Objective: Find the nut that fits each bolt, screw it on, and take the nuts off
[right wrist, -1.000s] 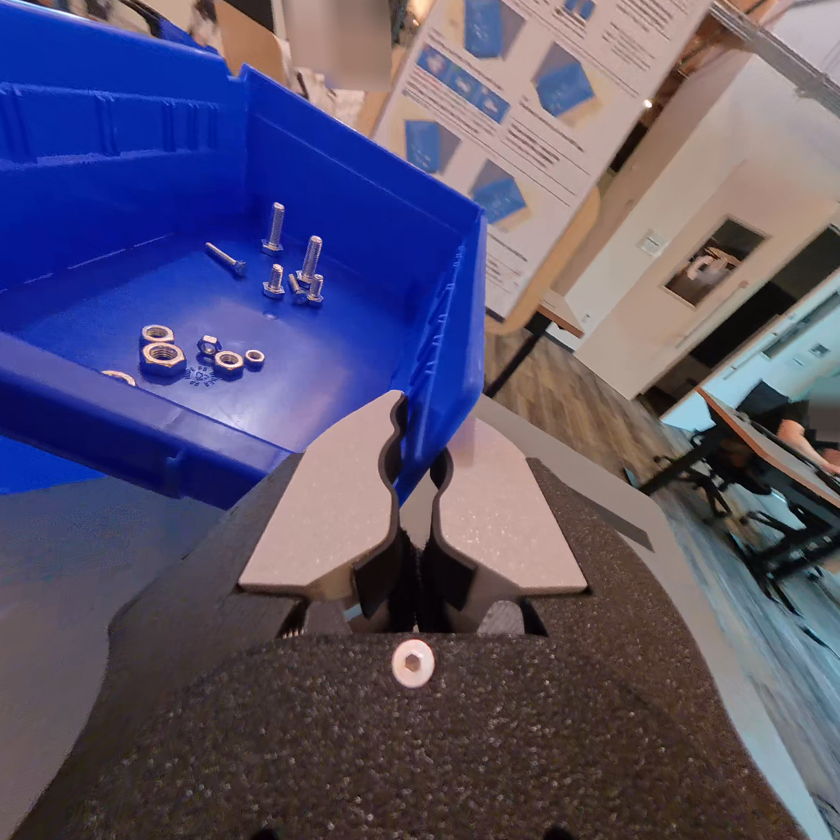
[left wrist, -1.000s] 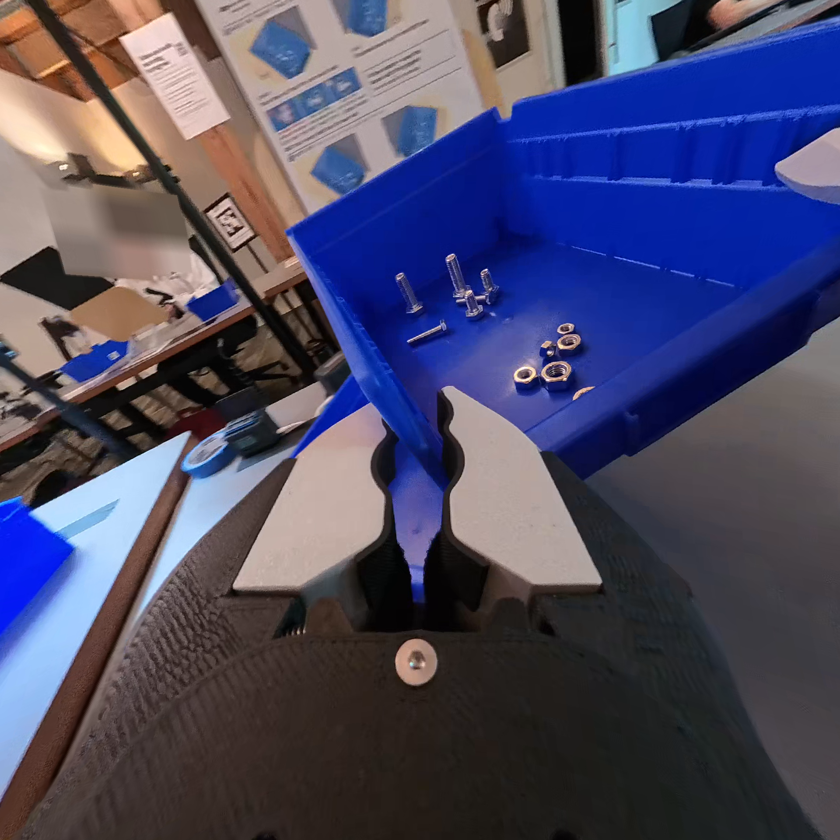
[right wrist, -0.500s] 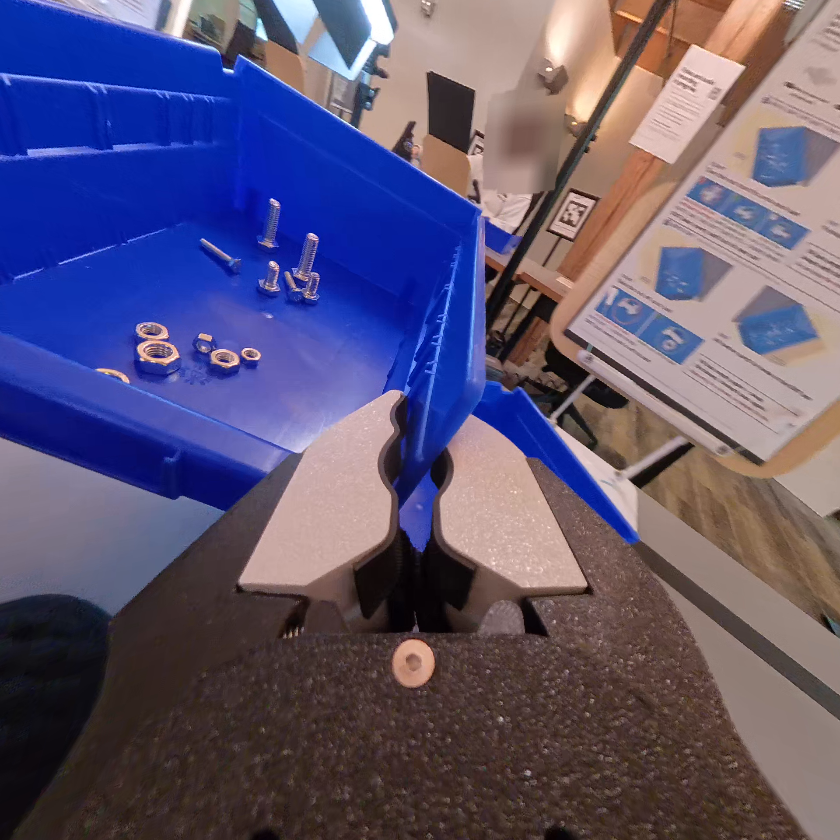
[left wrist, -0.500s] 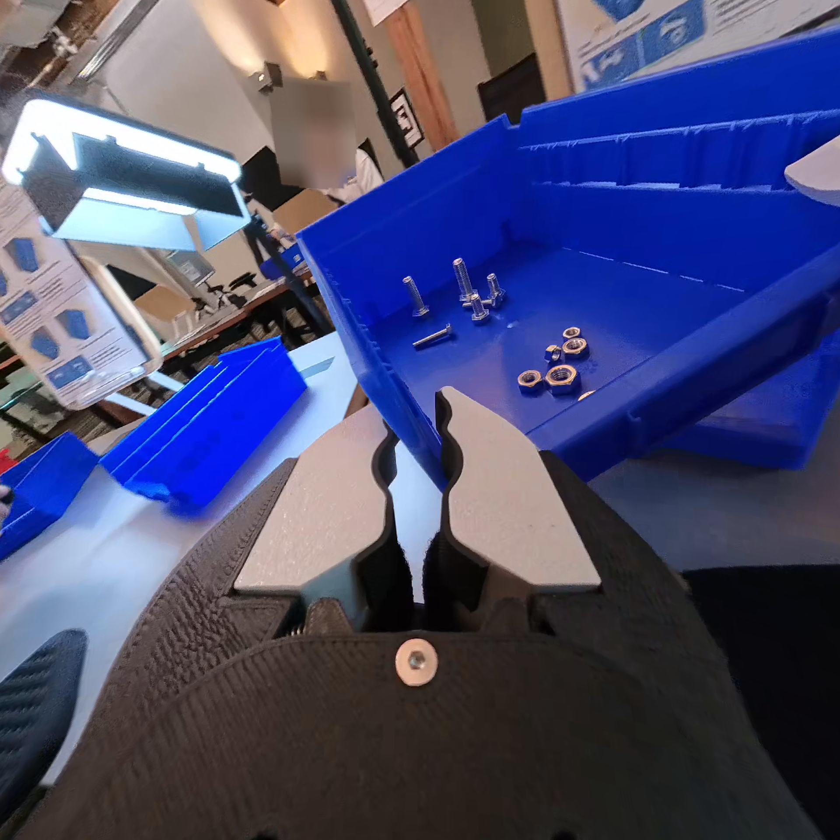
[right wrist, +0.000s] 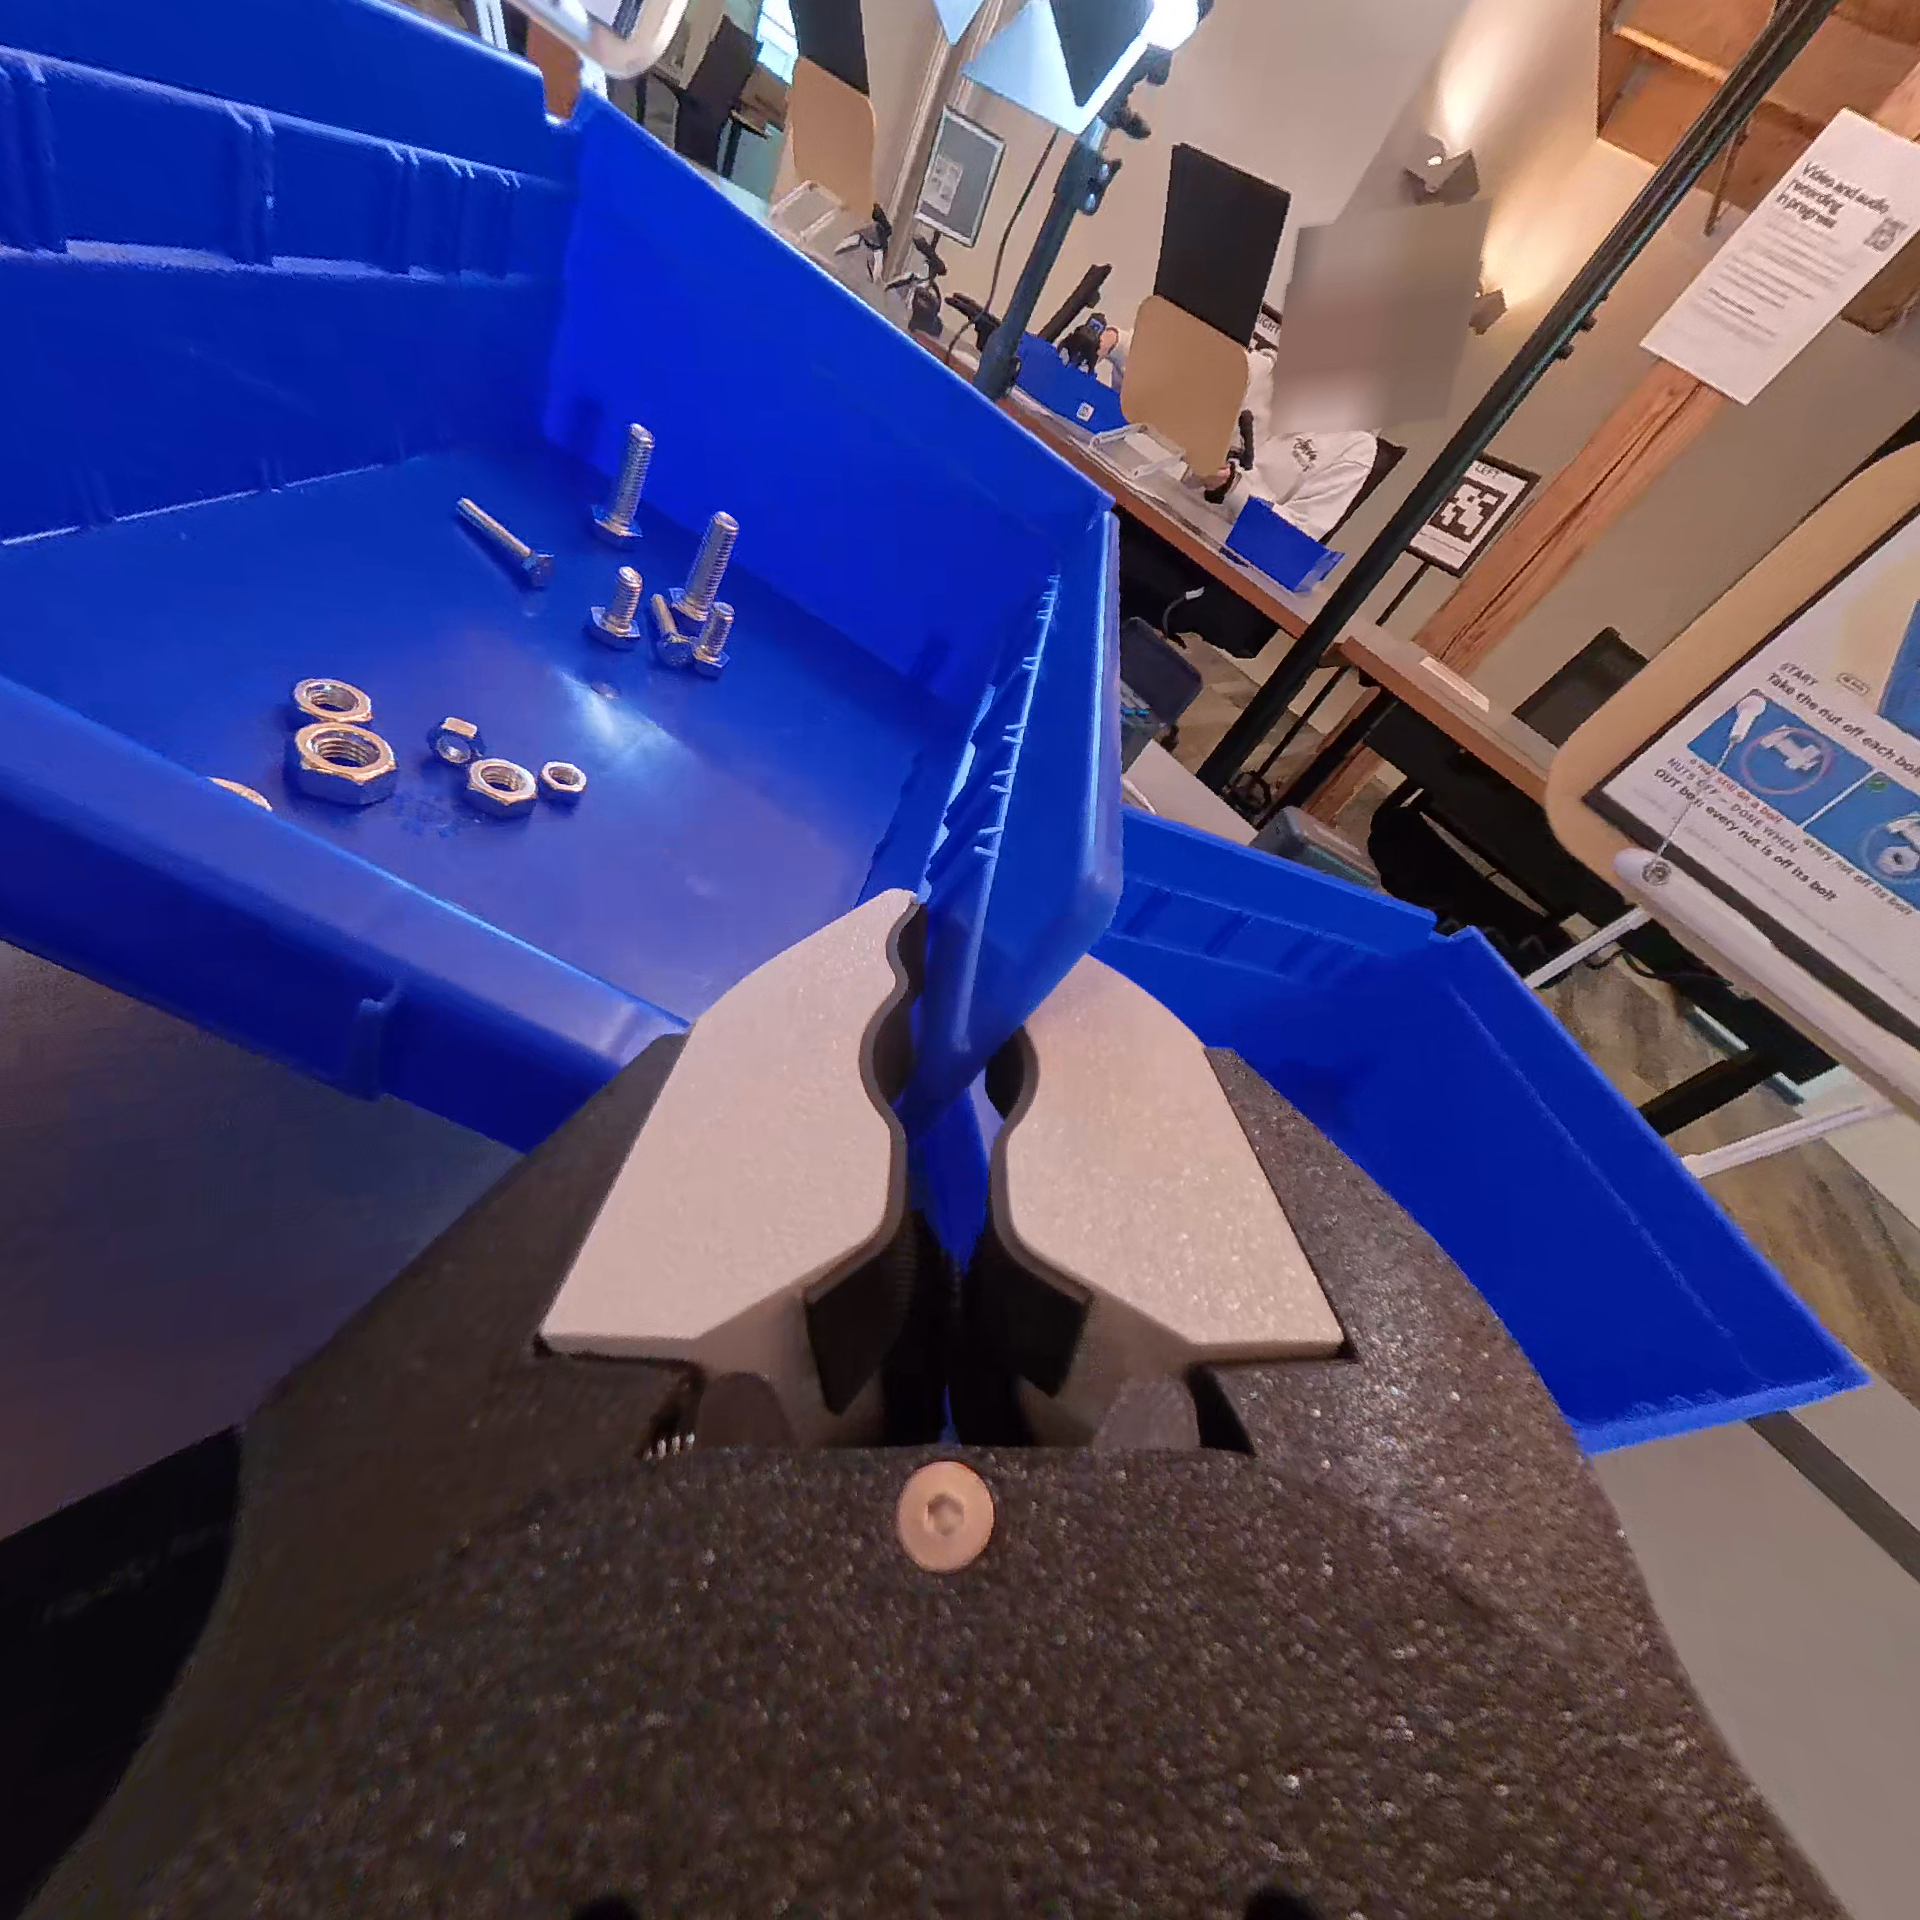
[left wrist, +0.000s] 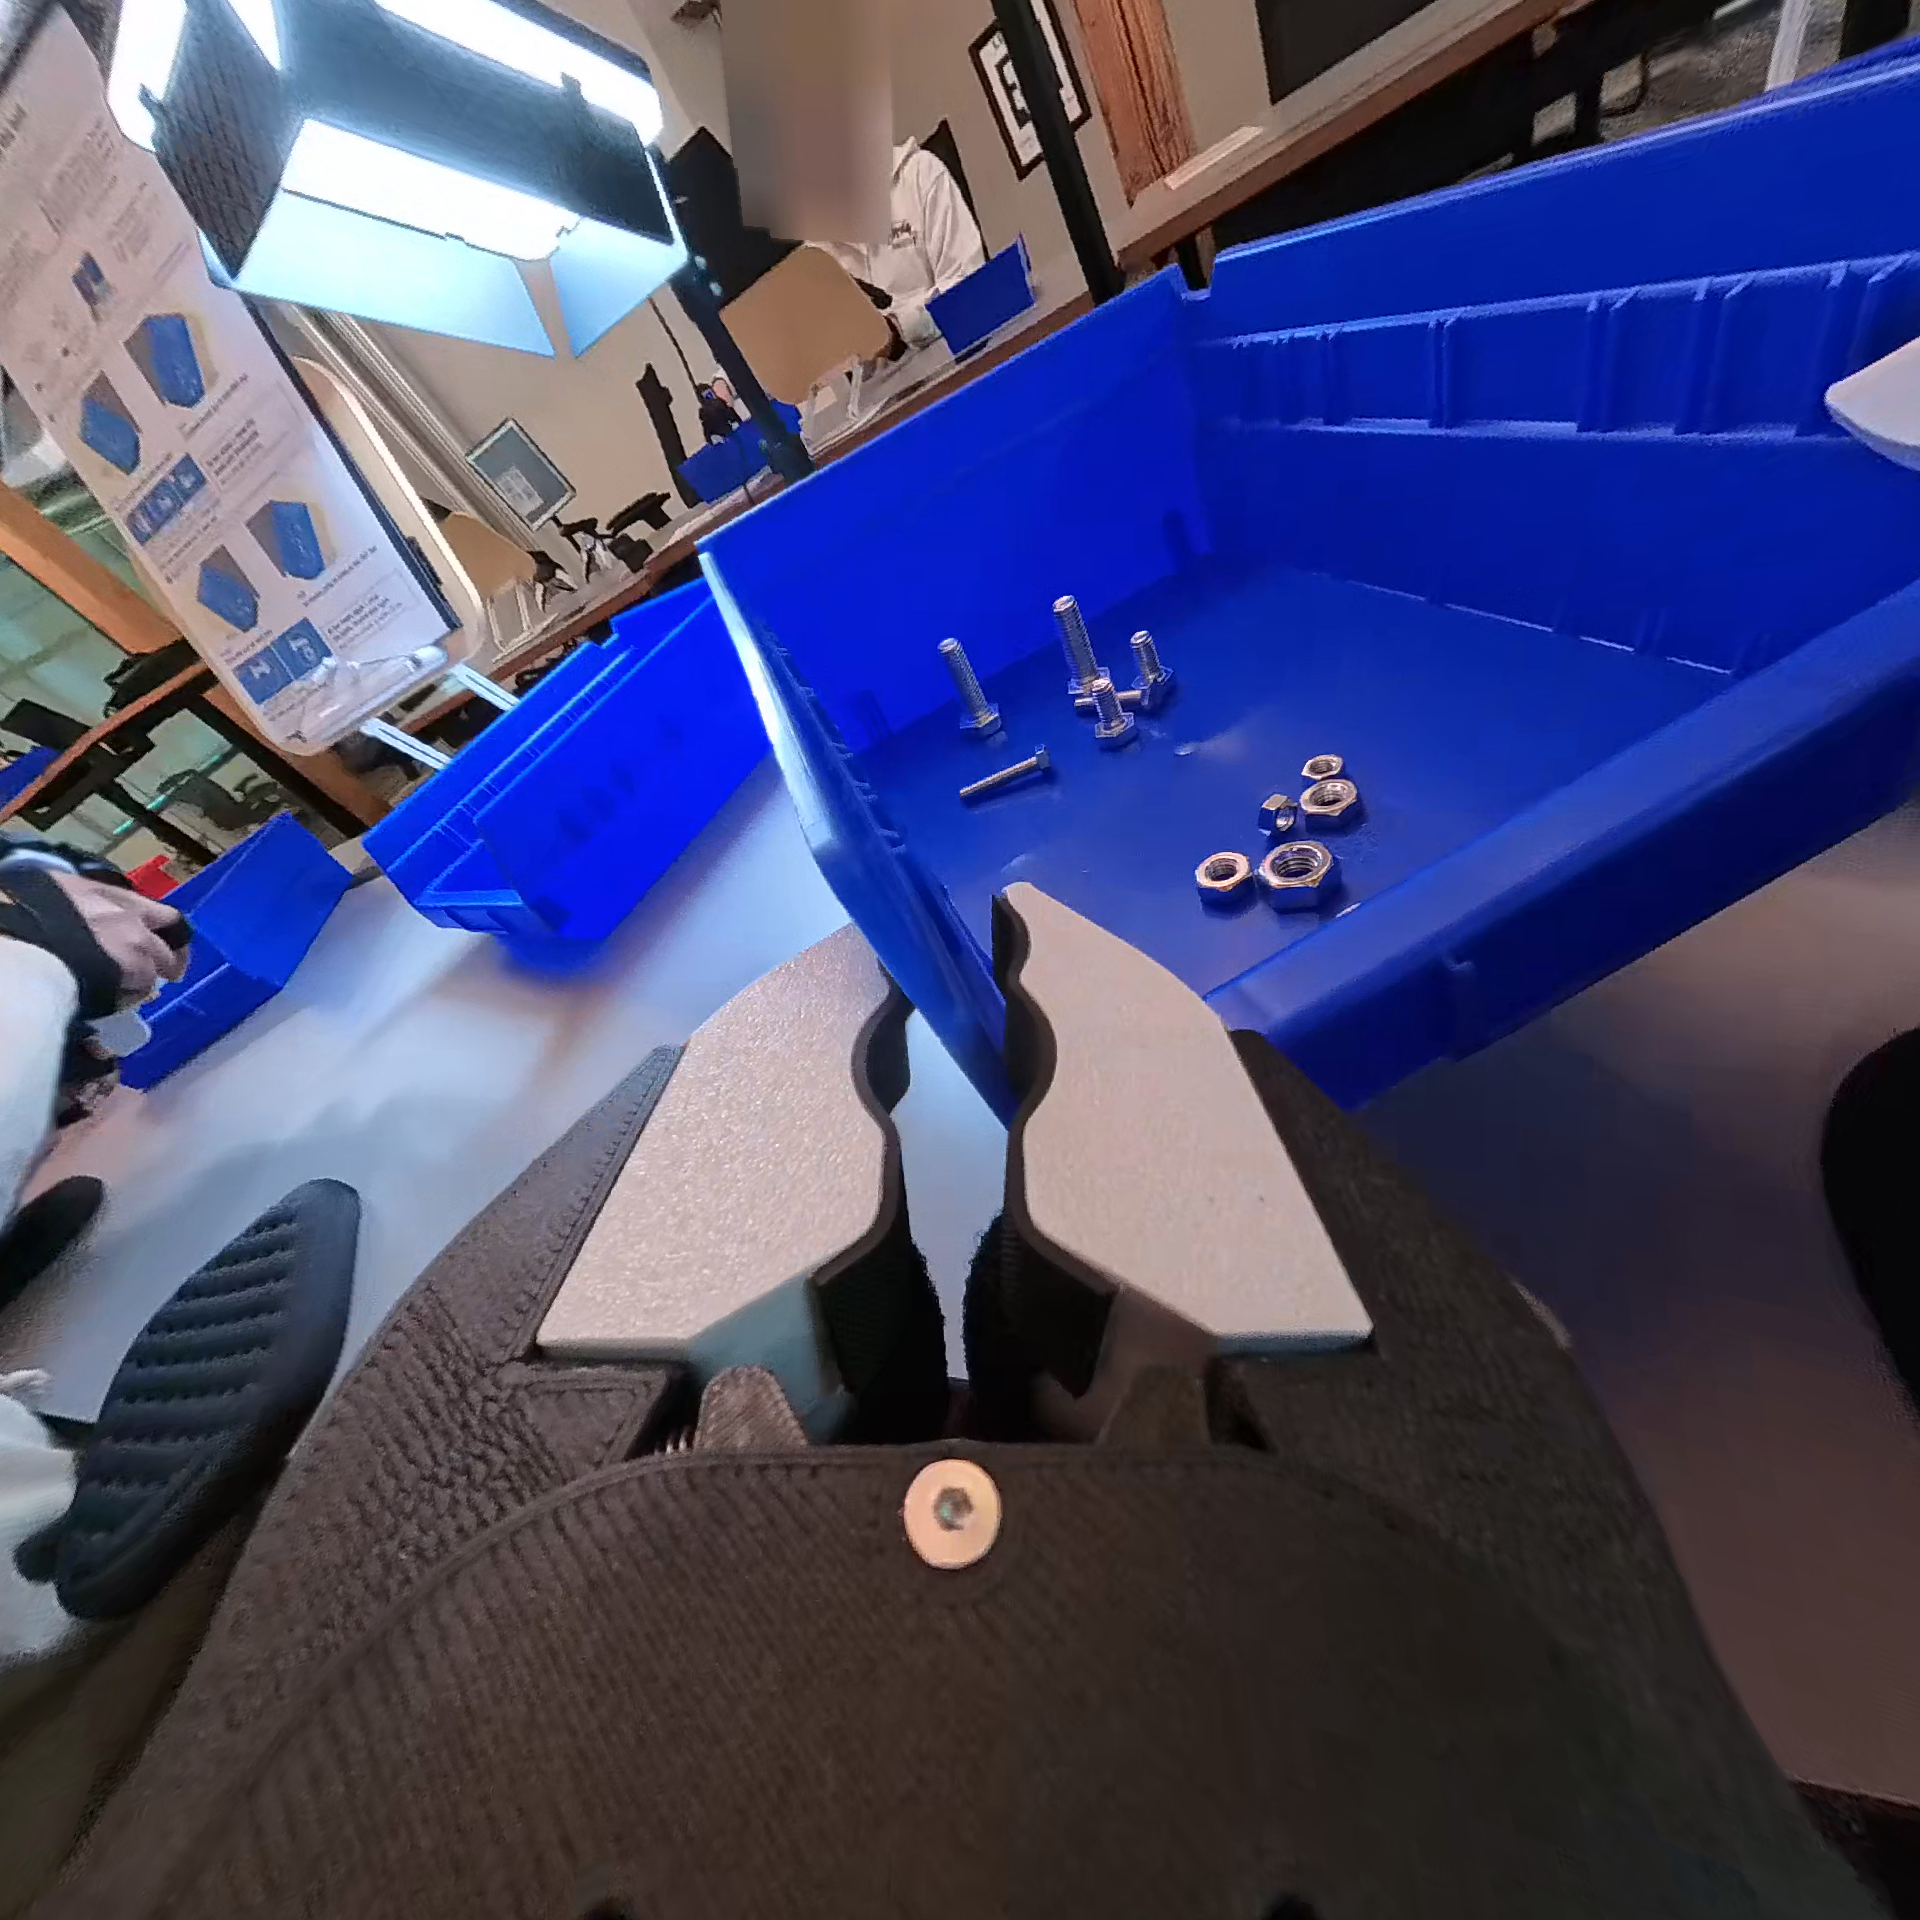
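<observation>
A large blue bin point(left wrist: 987, 499) is held up, tilted, between my two grippers. On its floor stand and lie several silver bolts point(left wrist: 1081, 665) and, nearer the front lip, several silver nuts point(left wrist: 1294, 873). My left gripper point(left wrist: 951, 966) is shut on the bin's left side wall. My right gripper point(right wrist: 971, 997) is shut on the right side wall of the bin point(right wrist: 779, 312). The bolts point(right wrist: 665, 582) and nuts point(right wrist: 343, 764) also show in the right wrist view. A tip of the right gripper's finger point(left wrist: 1881, 416) shows at the left view's right edge.
A grey table point(left wrist: 416, 1039) lies below, with other blue bins point(left wrist: 582, 800) at the left and one point(right wrist: 1455, 1091) under the held bin's right side. A person's hand point(left wrist: 114, 925) is at the far left. A light panel point(left wrist: 416, 166) and a poster board point(right wrist: 1766, 748) stand behind. Some 20 centimeters of space lies between my two pairs of fingers.
Both grippers have carried the bin, swinging it round; the background has shifted from a poster wall to the grey table with other bins. The bolts and nuts have kept their places.
</observation>
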The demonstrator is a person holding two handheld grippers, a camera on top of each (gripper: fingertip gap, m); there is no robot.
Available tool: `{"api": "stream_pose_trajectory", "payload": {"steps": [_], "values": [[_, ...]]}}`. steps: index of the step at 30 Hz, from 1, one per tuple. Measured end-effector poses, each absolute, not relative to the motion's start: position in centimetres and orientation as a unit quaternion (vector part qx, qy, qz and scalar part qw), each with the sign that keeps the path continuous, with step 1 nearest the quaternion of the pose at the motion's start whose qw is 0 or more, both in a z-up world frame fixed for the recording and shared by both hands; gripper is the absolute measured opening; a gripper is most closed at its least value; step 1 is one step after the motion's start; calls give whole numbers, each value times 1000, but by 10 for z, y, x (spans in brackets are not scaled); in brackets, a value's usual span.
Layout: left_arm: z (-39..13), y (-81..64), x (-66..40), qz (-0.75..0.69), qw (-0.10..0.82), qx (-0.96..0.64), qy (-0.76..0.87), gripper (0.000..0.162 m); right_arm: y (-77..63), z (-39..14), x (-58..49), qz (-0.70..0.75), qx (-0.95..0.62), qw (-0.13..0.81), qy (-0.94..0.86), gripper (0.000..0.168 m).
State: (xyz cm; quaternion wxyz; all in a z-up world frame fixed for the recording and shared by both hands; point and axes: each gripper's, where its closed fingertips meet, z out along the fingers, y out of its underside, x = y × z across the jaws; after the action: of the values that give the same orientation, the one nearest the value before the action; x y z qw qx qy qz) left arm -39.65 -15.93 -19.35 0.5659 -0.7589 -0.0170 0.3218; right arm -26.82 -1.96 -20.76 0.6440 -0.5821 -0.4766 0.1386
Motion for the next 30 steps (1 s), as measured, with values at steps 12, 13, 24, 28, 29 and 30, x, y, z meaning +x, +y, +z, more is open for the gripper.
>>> {"api": "stream_pose_trajectory", "payload": {"steps": [12,13,24,28,29,30], "values": [[-241,-154,-402,289,568,-770,-17,13,-19,-248,-269,114,-598,615,-501,10],[-242,-153,-403,287,570,-769,-17,13,-19,-250,-269,113,-599,614,-502,10],[-275,-150,-418,248,549,-797,-34,14,-30,-284,-273,125,-622,536,-557,21],[-282,-152,-411,190,557,-807,-41,26,-42,-286,-263,173,-617,493,-589,26],[-281,-153,-410,177,560,-808,-47,34,-45,-284,-257,185,-612,487,-595,40],[-280,-155,-411,171,562,-808,-53,40,-48,-277,-253,199,-600,498,-594,61]]}}
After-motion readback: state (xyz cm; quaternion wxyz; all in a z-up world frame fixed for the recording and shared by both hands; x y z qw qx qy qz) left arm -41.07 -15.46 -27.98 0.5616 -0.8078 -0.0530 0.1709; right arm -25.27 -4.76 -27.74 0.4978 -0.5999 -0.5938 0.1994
